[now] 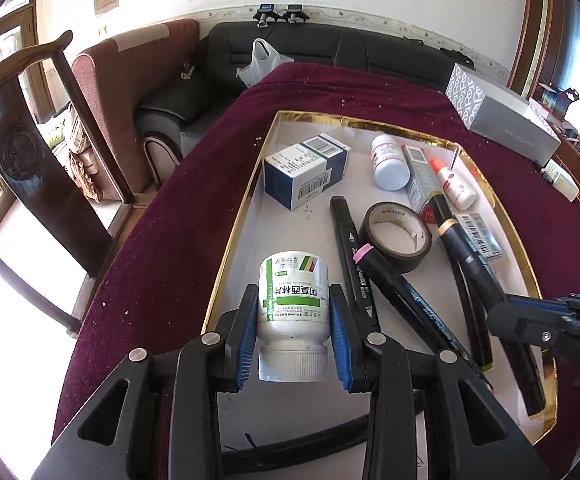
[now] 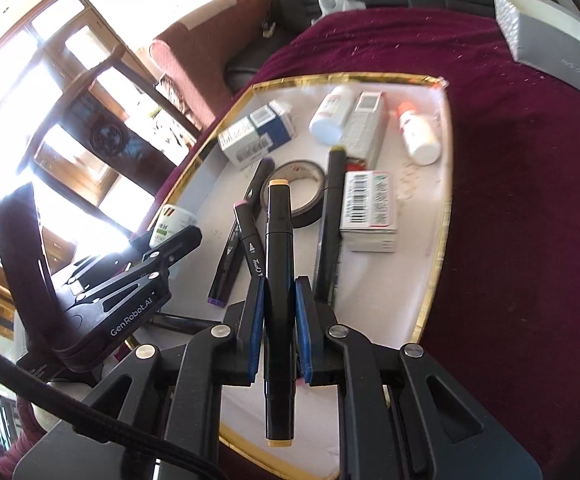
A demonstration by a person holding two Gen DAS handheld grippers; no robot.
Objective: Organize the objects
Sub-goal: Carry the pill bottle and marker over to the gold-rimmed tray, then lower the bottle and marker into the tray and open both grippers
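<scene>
Clamped between the blue pads of the left gripper is a white medicine bottle with a green label, its ribbed cap toward the camera and its base pointing out over the near left part of the gold-rimmed tray. Both pads press on the bottle's sides, the jaws partly apart around it. In the right wrist view the right gripper is pinched nearly closed on a black marker with tan ends, held lengthwise between the fingers above the tray's near end. On the tray's white floor lie a blue and white carton at the far left, a white bottle on its side, a narrow grey box just beside it, and a small dropper bottle with an orange tip – all toward the far end. Nearer sit a roll of dark tape, a barcoded box and several more black markers, one leaning on the tape. Under the tray spreads a maroon cloth, with a grey box at its far right corner.
</scene>
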